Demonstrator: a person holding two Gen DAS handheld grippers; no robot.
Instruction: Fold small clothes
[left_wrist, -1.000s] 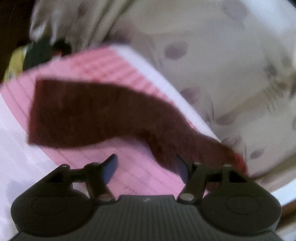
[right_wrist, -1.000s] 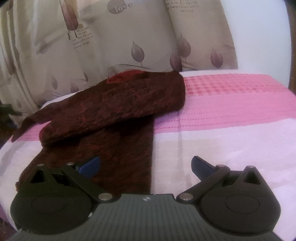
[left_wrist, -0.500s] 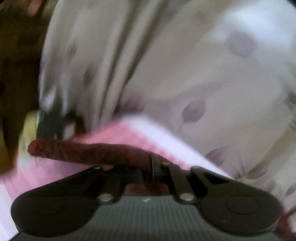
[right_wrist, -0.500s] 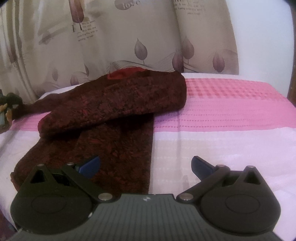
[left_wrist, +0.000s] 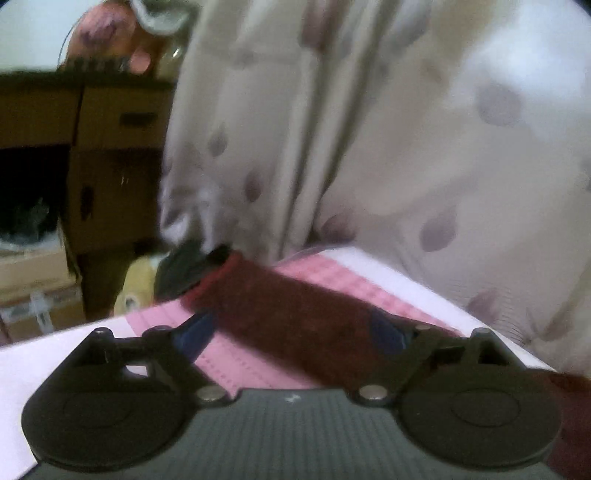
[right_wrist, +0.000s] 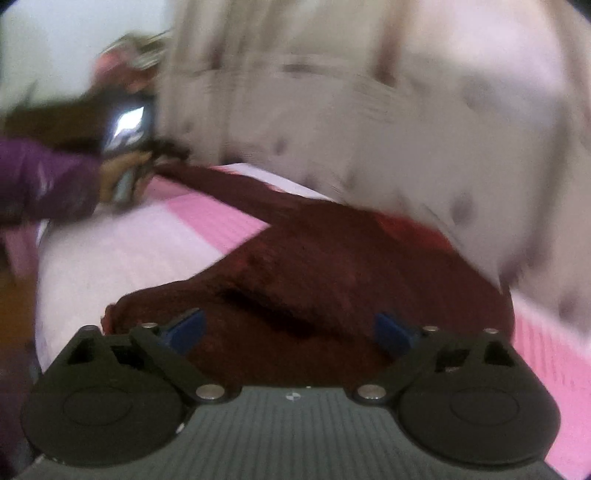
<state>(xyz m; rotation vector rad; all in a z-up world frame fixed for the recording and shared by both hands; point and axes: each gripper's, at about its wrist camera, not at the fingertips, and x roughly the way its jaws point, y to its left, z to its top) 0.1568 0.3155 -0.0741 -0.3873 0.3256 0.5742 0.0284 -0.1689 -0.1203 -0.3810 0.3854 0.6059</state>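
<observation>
Both grippers (left_wrist: 291, 332) (right_wrist: 291, 328) open over sweater (right_wrist: 332, 280)

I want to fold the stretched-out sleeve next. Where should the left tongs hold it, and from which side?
Judging by its pose, grip the sleeve near its cuff end, which lies flat on the pink cover with free edges. Come from the near side; the open left tongs already straddle it.

Pink-and-white striped bedspread (left_wrist: 258, 369) underneath — pink band at middle, pale bands either side. Cream curtain (left_wrist: 406, 147) with mauve leaf print hangs behind, folds reaching bed edge. Brown cardboard boxes (left_wrist: 118, 155) stacked at left, beyond bed. Yellow soft object (left_wrist: 136, 284) low beside them — too blurred to name. White wall (right_wrist: 66, 44) upper left.
</observation>
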